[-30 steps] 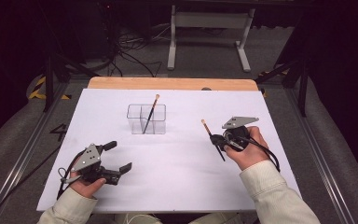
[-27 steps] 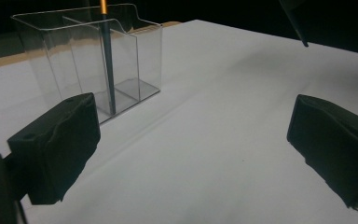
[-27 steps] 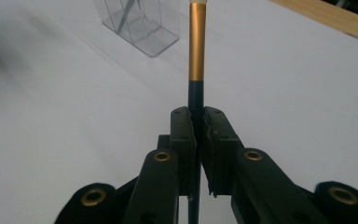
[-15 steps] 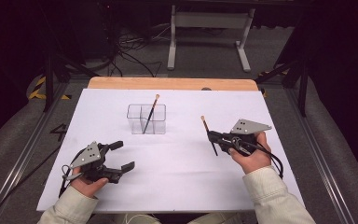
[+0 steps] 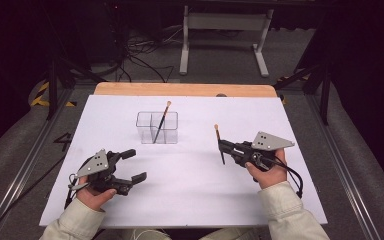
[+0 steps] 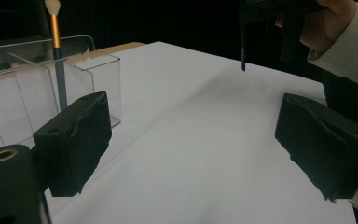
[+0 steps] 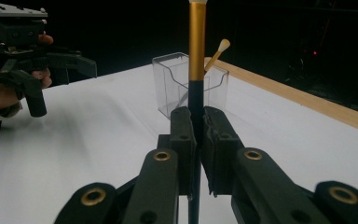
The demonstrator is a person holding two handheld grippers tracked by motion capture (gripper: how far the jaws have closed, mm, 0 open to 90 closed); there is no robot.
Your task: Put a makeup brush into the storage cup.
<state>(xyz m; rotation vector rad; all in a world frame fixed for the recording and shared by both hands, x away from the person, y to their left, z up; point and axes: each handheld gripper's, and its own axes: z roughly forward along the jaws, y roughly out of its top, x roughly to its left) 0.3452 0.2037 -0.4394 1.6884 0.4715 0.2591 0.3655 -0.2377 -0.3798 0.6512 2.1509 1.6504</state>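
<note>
My right gripper (image 5: 222,146) is shut on a thin brush (image 5: 218,135) with a dark handle, gold ferrule and pale tip, held nearly upright above the white sheet right of centre. In the right gripper view its pads (image 7: 182,122) clamp the brush (image 7: 197,46) on the dark handle. A clear divided holder (image 5: 157,128) stands at the middle back with a second brush (image 5: 163,116) leaning in it. My left gripper (image 5: 138,164) rests low at the front left. Its jaws have just been closing a little and stay wide apart, with nothing between them (image 6: 191,144).
A white sheet (image 5: 190,200) covers the table, and a strip of wooden edge (image 5: 180,90) shows at the back. Beyond it are dark floor, cables and a metal stand (image 5: 225,30). The holder (image 6: 37,88) stands close on the left in the left gripper view.
The right hand has rolled so its grey plate now points right, and the held brush stands steeper. The left gripper has barely shifted, with its jaws slightly narrower.
</note>
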